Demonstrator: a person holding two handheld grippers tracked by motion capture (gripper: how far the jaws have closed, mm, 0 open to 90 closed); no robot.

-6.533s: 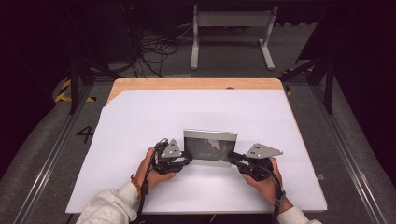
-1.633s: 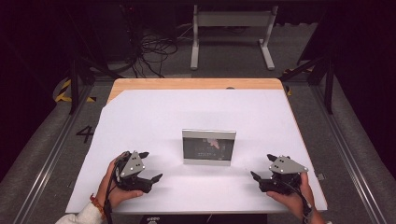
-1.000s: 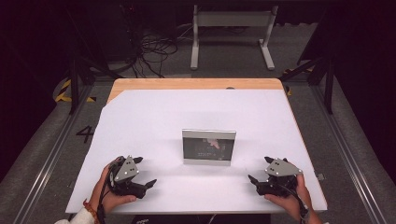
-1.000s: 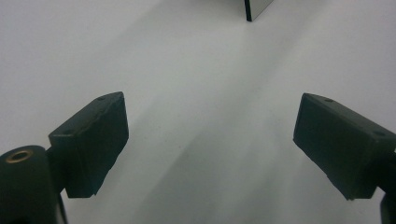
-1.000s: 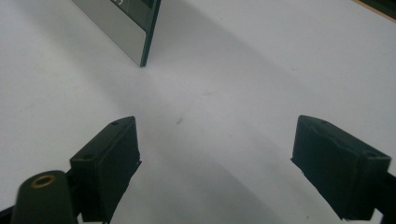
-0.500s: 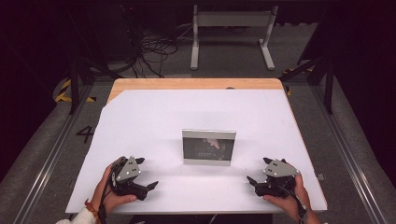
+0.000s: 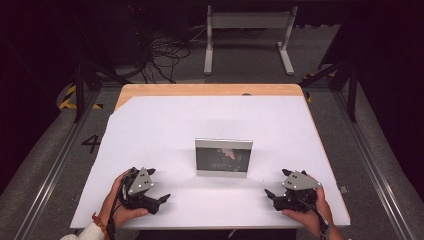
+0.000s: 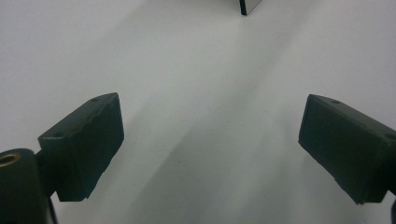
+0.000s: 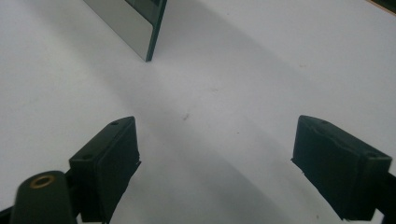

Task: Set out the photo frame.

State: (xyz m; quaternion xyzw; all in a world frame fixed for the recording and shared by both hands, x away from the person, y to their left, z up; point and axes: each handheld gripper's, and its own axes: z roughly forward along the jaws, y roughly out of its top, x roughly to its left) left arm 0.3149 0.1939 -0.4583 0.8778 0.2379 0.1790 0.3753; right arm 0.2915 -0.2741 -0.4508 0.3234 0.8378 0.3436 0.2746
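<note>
A silver picture frame [image 7: 223, 157] stands upright in the middle of the white table [image 7: 165, 130], its dark picture facing the person. My left gripper [image 7: 163, 199] rests near the front left edge, well apart from the frame, jaws wide open over bare table [image 8: 210, 154]. My right gripper [image 7: 269, 193] lies near the front right edge, also open with nothing between its jaws [image 9: 215, 154]. The frame's corner [image 8: 247, 5] shows far ahead in the left gripper view. In the right gripper view the frame's edge [image 9: 148, 32] stands ahead at upper left.
A strip of bare wood [image 7: 210, 90] runs along the table's far edge. Beyond it on the floor are a white stand [image 7: 247, 30] and tangled cables [image 7: 160, 55]. Metal rails [image 7: 365, 150] flank the table.
Earlier both grippers were at the frame's two sides. They have since let go and drawn back to the front corners, open. In the last second they barely moved.
</note>
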